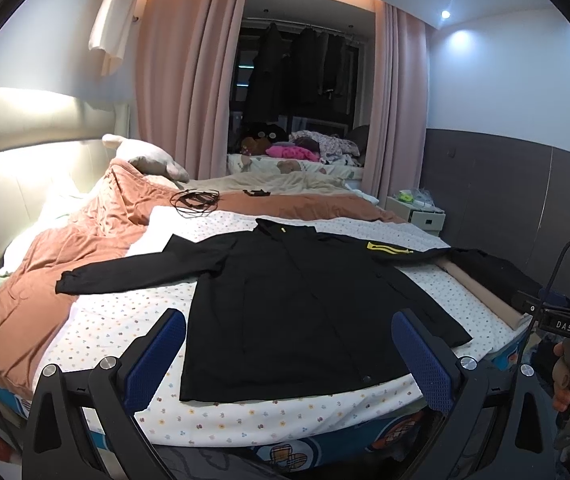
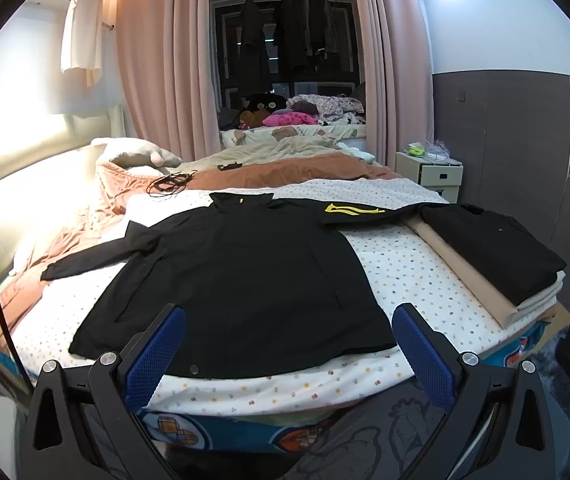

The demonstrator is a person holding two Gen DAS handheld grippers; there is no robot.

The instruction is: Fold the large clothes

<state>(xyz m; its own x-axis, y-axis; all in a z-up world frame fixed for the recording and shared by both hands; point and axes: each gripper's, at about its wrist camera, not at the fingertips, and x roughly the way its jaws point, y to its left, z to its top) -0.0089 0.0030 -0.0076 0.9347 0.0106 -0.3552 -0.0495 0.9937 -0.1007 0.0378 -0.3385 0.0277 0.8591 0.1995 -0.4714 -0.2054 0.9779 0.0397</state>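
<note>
Two hand-held grippers, left (image 1: pixel 289 354) & right (image 2: pixel 289 352), hover wide open, empty, above a black long-sleeved jacket (image 2: pixel 241 280) spread flat on the dotted-sheet bed (image 2: pixel 405 276). Folding not begun; next prob. pinch the 9 o'clock sleeve (image 2: pixel 97 256).

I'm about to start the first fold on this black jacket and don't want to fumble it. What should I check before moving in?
1. Black jacket spread flat, both sleeves out: ok.
2. Left gripper open and empty: ok.
3. Right gripper open and empty: ok.
4. Far sleeve with the yellow mark free of the folded stack: not ok, its end runs up against the stack.
5. Black cable off the jacket: ok.
6. Zip or buttons closed: cannot tell.
</note>
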